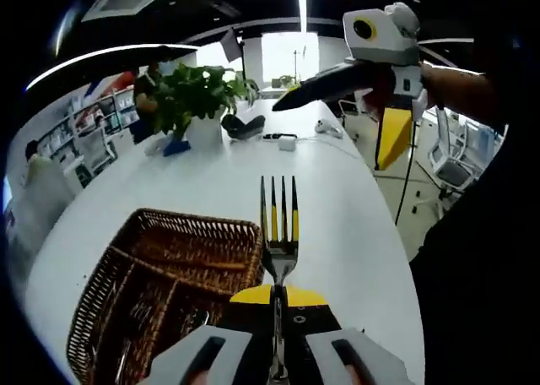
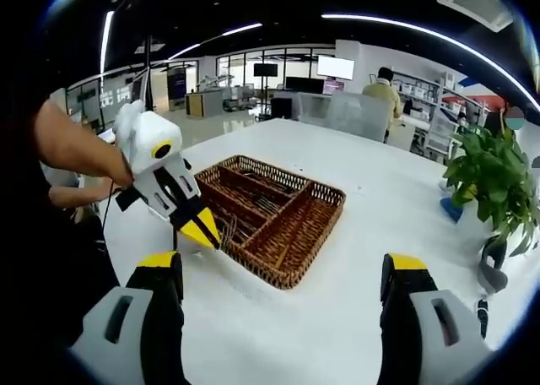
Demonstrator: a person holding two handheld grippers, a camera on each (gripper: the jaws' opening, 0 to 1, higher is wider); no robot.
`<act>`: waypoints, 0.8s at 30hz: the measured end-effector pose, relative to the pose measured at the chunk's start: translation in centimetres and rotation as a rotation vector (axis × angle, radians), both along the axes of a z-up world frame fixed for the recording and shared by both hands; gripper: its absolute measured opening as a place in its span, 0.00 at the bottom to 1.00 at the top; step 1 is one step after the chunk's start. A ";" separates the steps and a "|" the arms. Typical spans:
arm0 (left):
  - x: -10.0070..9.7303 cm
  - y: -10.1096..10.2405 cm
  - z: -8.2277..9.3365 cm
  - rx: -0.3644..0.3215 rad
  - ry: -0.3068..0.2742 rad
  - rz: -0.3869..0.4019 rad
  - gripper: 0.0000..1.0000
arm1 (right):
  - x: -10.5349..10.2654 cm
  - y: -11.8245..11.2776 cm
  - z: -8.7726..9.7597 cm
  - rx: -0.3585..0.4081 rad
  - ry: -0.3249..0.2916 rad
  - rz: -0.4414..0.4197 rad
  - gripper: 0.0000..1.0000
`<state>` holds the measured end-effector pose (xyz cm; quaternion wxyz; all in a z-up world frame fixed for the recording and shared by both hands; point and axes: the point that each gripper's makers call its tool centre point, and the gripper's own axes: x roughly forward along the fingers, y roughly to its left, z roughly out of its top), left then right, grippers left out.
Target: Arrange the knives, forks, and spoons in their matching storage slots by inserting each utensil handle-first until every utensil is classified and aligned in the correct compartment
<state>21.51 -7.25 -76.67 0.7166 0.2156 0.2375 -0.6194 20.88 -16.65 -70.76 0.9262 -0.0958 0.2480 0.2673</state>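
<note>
A silver fork point(image 1: 278, 225) stands tines-up in my left gripper point(image 1: 277, 296), which is shut on its neck. Just left of it sits a brown wicker cutlery basket point(image 1: 198, 221) with divided slots; several utensils point(image 1: 135, 322) lie inside. My right gripper point(image 1: 331, 136) hangs in the air at the upper right, jaws spread. In the right gripper view my right gripper point(image 2: 283, 271) is open and holds nothing, a little short of the basket point(image 2: 291, 279). My left gripper point(image 2: 202, 230) comes in from the left, holding the fork point(image 2: 226, 230) at the basket's near-left corner.
The basket rests on a long white table point(image 1: 337, 216) whose edge runs down the right. A potted plant point(image 1: 198, 94) point(image 2: 494, 174), a black object point(image 1: 245, 127) and a small white object point(image 1: 287, 143) stand at the far end. People sit in the background.
</note>
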 end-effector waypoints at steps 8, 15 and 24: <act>1.1 0.6 5.0 -0.175 0.022 0.091 0.00 | 0.6 4.1 -1.0 0.007 0.025 0.111 0.99; 0.8 0.6 8.9 -0.311 0.057 0.115 0.00 | 1.7 8.5 -0.2 0.023 -0.012 0.217 0.86; -0.1 1.1 10.4 -0.371 0.074 0.112 0.00 | 1.7 12.6 0.2 0.044 -0.007 0.328 0.36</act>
